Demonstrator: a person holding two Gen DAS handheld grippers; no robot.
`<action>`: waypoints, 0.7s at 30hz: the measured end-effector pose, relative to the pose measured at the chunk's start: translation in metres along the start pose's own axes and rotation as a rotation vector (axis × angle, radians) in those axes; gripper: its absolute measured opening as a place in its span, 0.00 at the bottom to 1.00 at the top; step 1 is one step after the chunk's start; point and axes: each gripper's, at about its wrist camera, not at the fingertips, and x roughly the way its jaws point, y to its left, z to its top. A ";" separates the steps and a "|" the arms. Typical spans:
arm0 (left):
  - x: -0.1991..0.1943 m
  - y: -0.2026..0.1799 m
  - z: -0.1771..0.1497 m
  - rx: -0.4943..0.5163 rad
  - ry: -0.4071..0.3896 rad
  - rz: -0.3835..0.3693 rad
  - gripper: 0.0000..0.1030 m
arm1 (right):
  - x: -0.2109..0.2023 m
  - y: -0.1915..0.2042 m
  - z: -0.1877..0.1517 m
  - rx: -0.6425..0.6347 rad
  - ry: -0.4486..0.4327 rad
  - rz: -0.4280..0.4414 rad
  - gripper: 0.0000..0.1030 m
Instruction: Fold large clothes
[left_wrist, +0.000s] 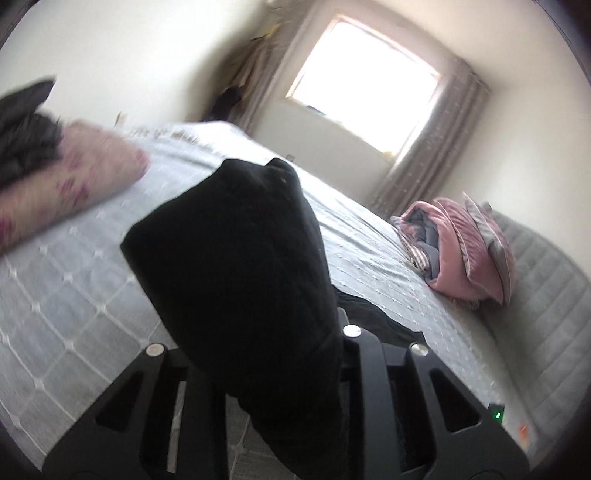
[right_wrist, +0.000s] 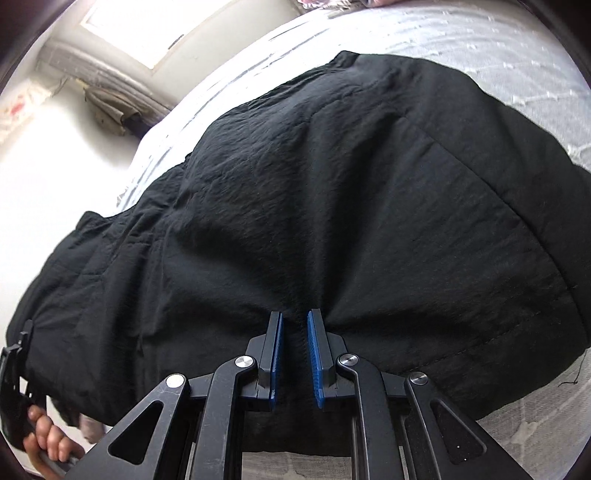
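Observation:
A large black garment (right_wrist: 332, 206) lies spread over the grey quilted bed (right_wrist: 480, 44). My right gripper (right_wrist: 295, 321) is shut on a pinched ridge of the garment's near edge, its blue pads (right_wrist: 316, 354) close together with cloth between them. In the left wrist view a raised bunch of the same black garment (left_wrist: 240, 280) covers my left gripper (left_wrist: 273, 369) and hides its fingertips. The cloth stands up above the bed (left_wrist: 74, 295). The left gripper and the hand holding it also show at the lower left of the right wrist view (right_wrist: 14, 369).
A pink flowered pillow (left_wrist: 66, 192) with dark clothes (left_wrist: 26, 125) on it lies at the left of the bed. A pile of pink and grey clothes (left_wrist: 461, 243) sits at the right, against a grey padded headboard (left_wrist: 546, 302). A bright window (left_wrist: 362, 85) with curtains is behind.

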 end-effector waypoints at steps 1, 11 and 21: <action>0.000 -0.010 0.002 0.041 -0.008 -0.006 0.25 | -0.004 -0.003 0.001 0.019 -0.002 0.015 0.14; 0.000 -0.092 0.005 0.384 -0.053 -0.100 0.24 | -0.061 -0.054 0.011 0.211 -0.156 0.106 0.16; 0.026 -0.255 -0.081 0.792 0.103 -0.162 0.27 | -0.131 -0.122 -0.001 0.456 -0.398 0.194 0.16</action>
